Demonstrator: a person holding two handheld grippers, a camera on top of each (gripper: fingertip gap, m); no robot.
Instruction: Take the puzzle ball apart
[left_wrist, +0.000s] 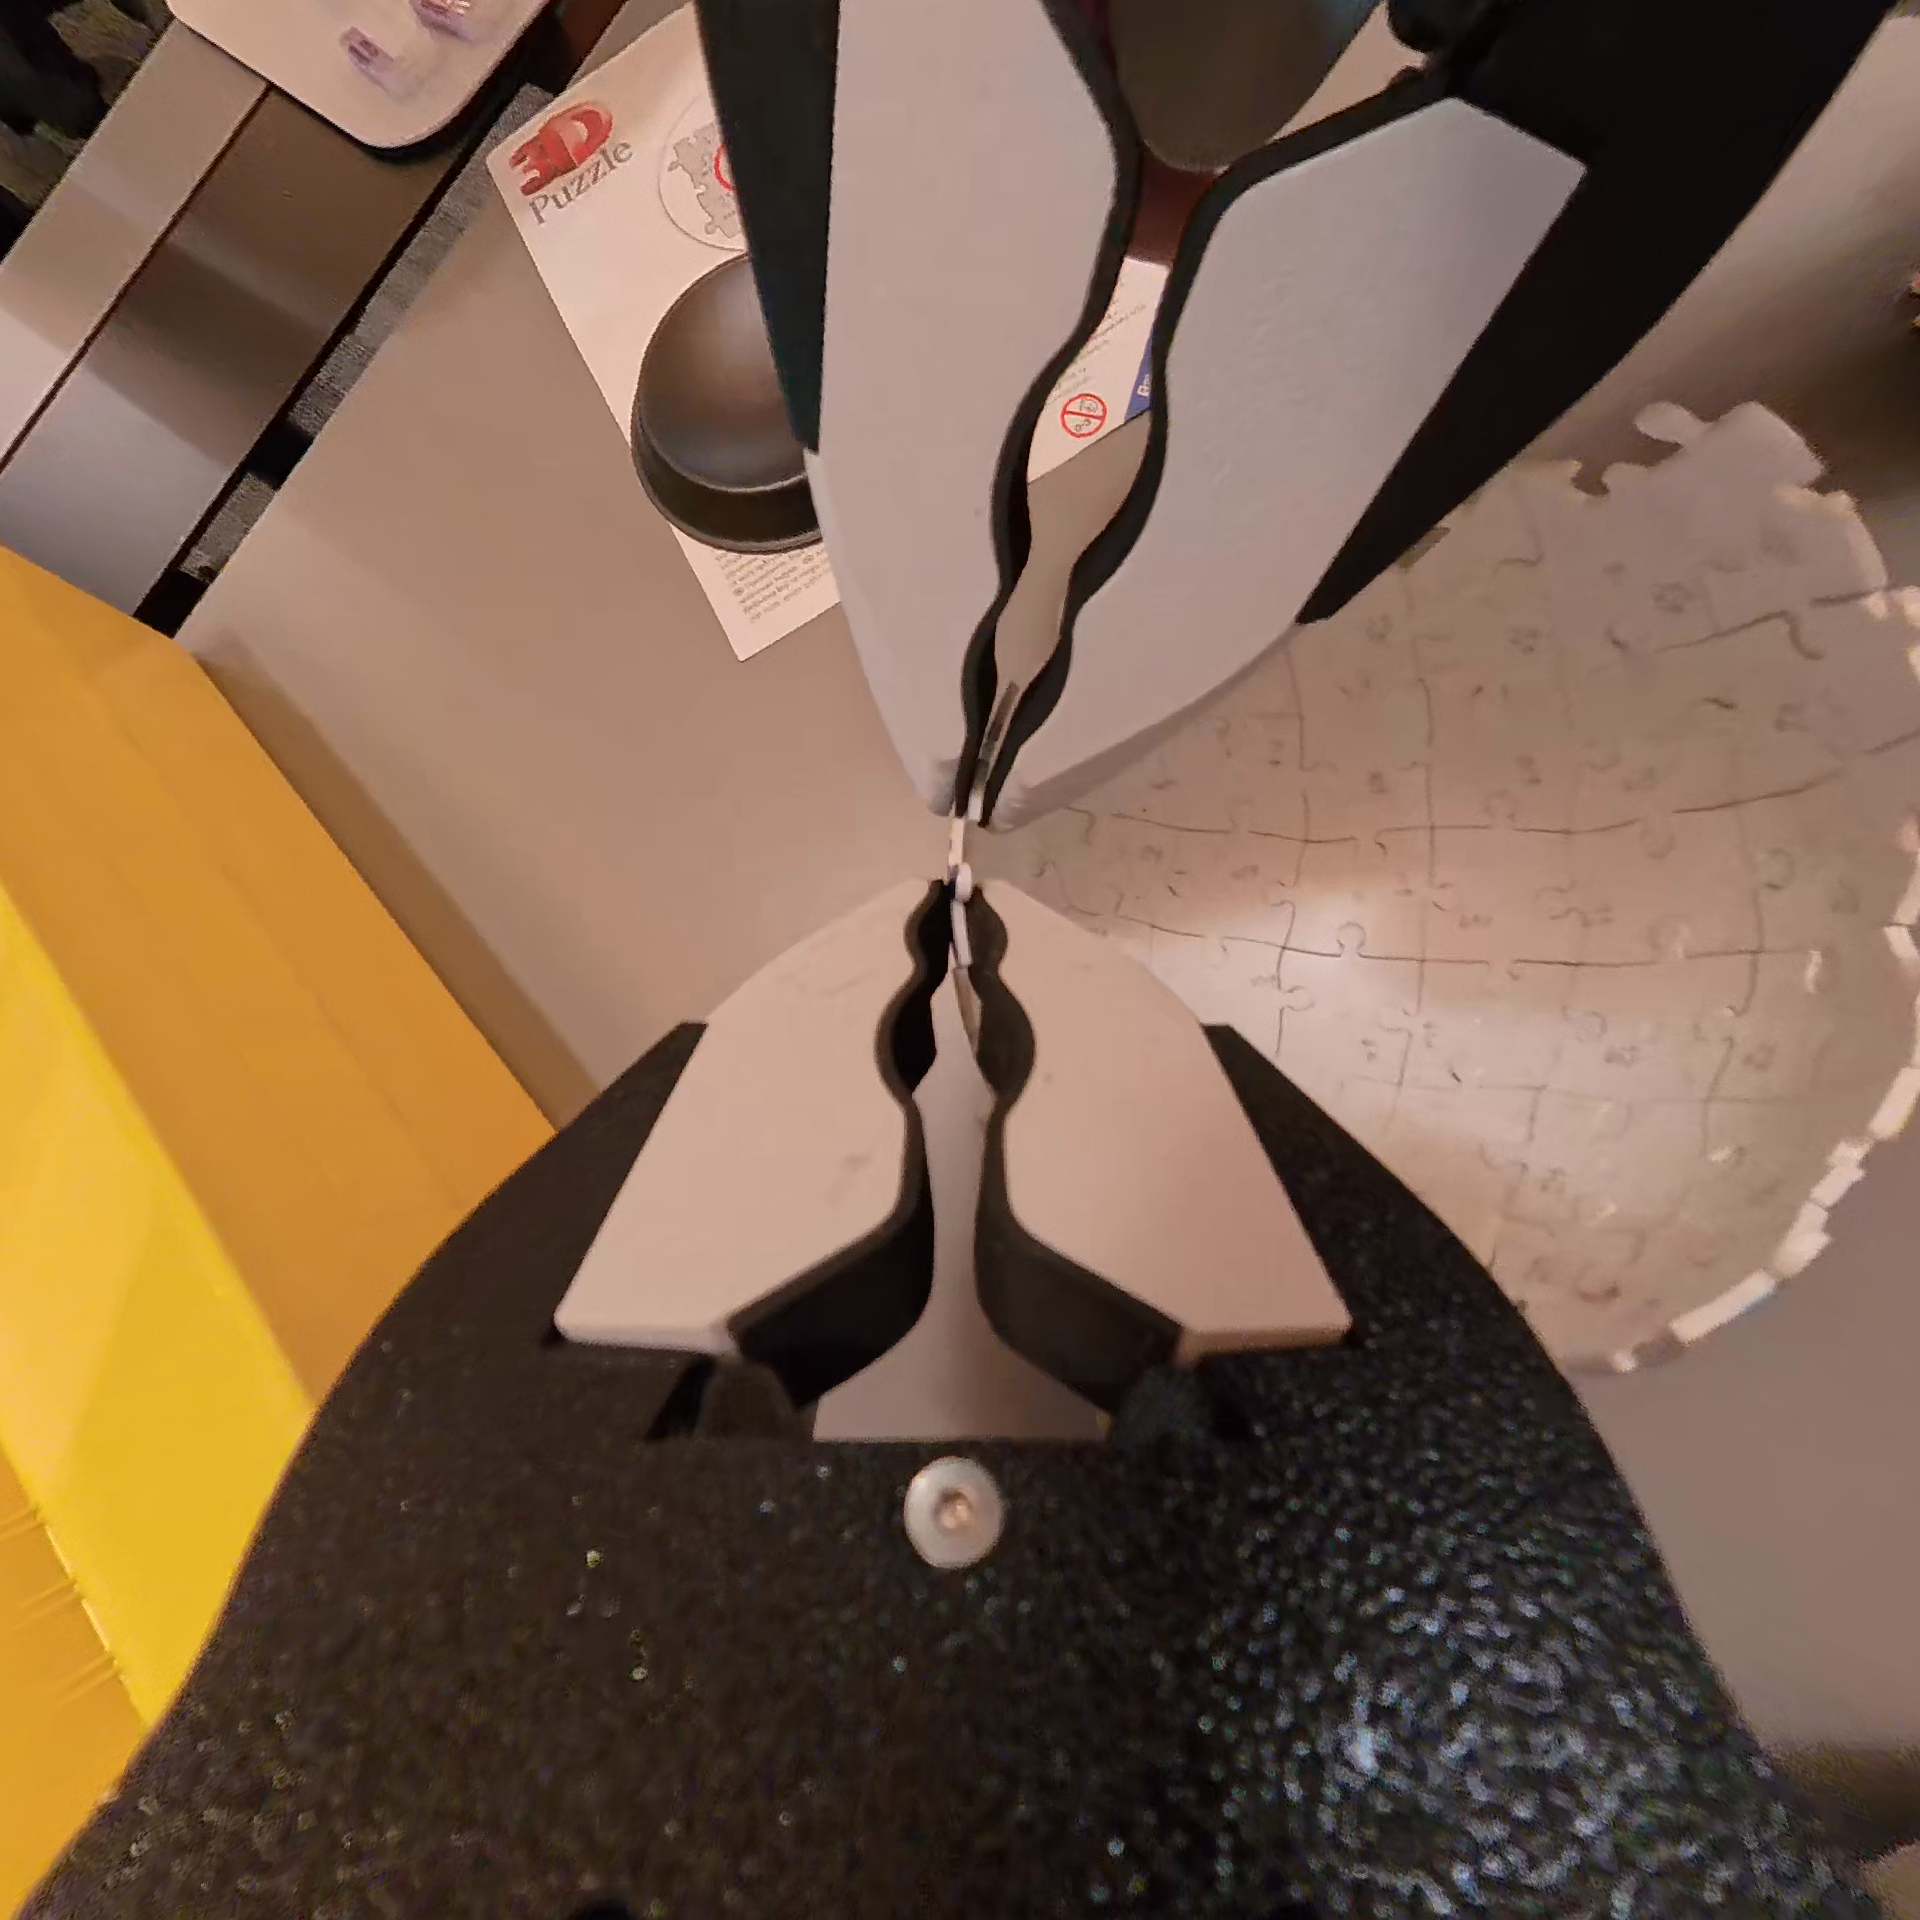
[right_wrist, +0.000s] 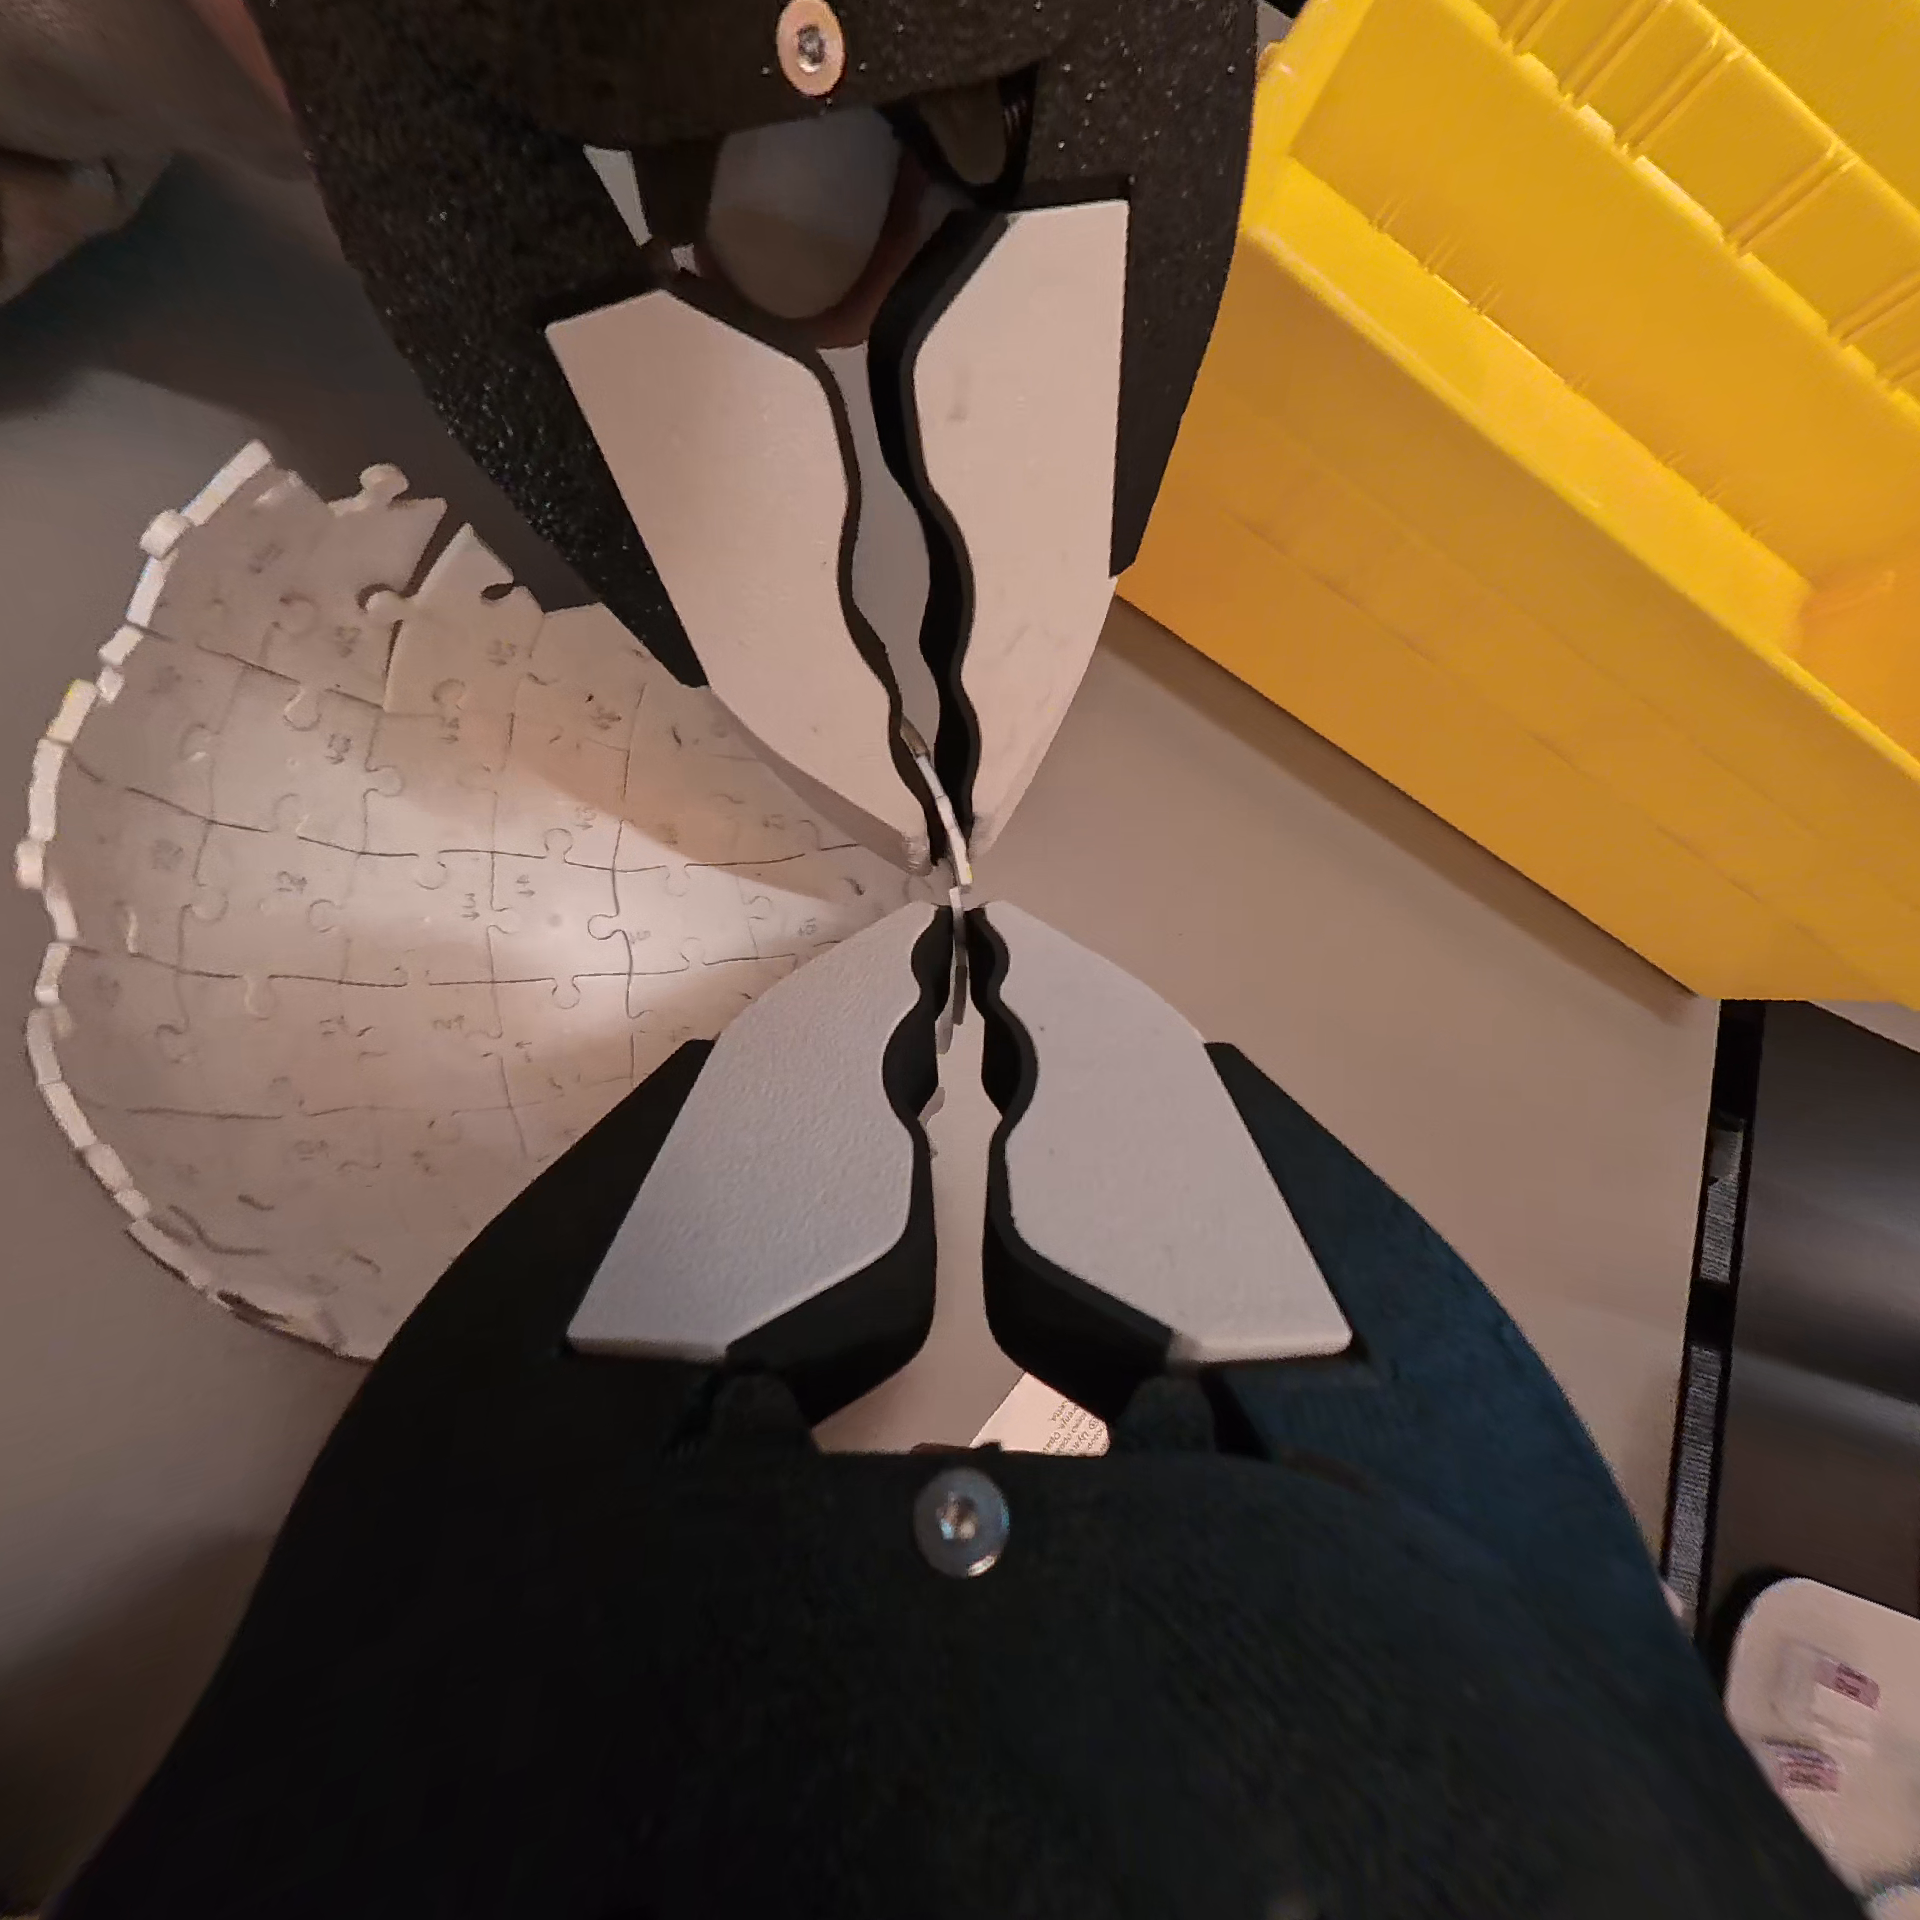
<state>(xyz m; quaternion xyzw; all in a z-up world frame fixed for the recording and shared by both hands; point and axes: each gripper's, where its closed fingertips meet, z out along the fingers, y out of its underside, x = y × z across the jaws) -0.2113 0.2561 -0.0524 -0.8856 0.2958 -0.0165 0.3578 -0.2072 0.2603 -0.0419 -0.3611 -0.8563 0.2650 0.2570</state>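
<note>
The puzzle ball is a white half shell (left_wrist: 1558, 935) of interlocked pieces, its hollow inside facing the cameras; it also shows in the right wrist view (right_wrist: 343, 894). My left gripper (left_wrist: 956, 906) is shut on the thin edge of the pieces (left_wrist: 962, 868) where the shell narrows to a point. My right gripper (left_wrist: 977, 812) comes from the opposite side, tip to tip, and is shut on the same edge. In the right wrist view, my right gripper (right_wrist: 964, 920) is below and my left gripper (right_wrist: 940, 847) above, with the pinched edge (right_wrist: 956, 868) between them.
A yellow bin (left_wrist: 156, 1039) stands beside the grippers on the grey table (left_wrist: 499, 790); it also shows in the right wrist view (right_wrist: 1558, 468). A printed leaflet (left_wrist: 634, 343) lies behind. A white dark-rimmed tray (right_wrist: 1808, 1704) sits past the table edge. My left and right fingertips are right by each other.
</note>
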